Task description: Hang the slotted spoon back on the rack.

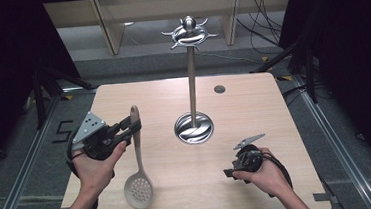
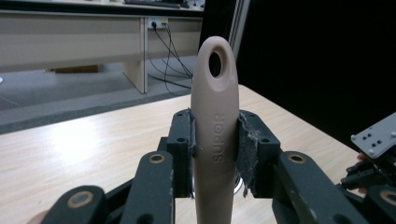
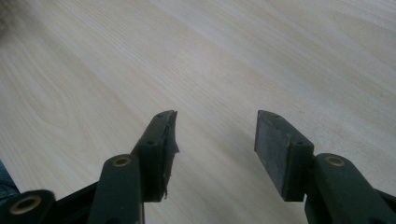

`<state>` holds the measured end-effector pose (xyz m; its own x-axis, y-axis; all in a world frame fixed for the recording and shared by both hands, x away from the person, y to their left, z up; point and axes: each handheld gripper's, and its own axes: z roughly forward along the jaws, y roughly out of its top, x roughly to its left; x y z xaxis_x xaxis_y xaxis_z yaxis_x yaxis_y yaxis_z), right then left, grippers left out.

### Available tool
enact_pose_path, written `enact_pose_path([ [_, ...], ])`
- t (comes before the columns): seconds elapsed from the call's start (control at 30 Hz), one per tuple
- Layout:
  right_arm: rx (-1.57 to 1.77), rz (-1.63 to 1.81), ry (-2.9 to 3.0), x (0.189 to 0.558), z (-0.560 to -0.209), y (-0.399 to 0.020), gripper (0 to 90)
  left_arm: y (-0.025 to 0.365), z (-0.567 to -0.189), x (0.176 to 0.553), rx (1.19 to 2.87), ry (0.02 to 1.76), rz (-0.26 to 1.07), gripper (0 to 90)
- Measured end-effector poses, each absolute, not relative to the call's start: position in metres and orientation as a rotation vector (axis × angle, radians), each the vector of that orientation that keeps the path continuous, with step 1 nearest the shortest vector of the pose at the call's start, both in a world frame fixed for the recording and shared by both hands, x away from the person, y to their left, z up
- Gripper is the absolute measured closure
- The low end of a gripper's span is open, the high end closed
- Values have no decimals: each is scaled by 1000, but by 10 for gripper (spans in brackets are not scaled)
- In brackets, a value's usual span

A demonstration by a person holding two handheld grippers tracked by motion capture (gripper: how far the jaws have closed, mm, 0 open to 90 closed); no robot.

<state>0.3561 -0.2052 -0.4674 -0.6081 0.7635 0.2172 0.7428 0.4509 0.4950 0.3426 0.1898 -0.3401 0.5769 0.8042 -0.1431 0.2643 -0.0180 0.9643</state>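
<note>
A beige slotted spoon [image 1: 138,163] hangs upright with its perforated bowl down near the table's front left. My left gripper [image 1: 130,128] is shut on the upper part of its handle. In the left gripper view the handle [image 2: 215,135], marked SUPOR and with a hanging hole at its tip, stands clamped between the two black pads. A steel utensil stand [image 1: 191,84] with a round base and a ring of hooks at the top rises in the middle of the table. My right gripper [image 1: 227,173] sits low at the front right, open and empty, and its fingertips [image 3: 166,135] point down at bare wood.
The light wooden table [image 1: 254,114] has a small round grommet [image 1: 219,89] near its back edge. Dark curtains flank both sides. Cables and wooden furniture legs lie on the floor behind the table. The other gripper's grey plate [image 2: 376,135] shows at the right of the left gripper view.
</note>
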Motion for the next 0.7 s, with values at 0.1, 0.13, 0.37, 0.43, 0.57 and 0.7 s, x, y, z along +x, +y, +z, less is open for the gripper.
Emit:
enact_pose_path([
  [0.1,1384,864,2645,356,-467,-205,486,188,-338,343,1567,919,549,674],
  [0.13,1384,864,2644,356,-467,-205,487,188,-337,344,1564,917,550,675],
  [0.37,1378,871,2642,356,-467,-206,487,184,-333,346,1553,901,550,674],
  [0.43,1383,872,2643,356,-466,-206,486,182,-332,347,1553,896,550,675],
  [0.57,1373,874,2640,357,-467,-206,486,182,-330,347,1558,893,558,675],
  [0.7,1374,875,2638,357,-467,-207,487,180,-328,348,1553,887,558,675],
])
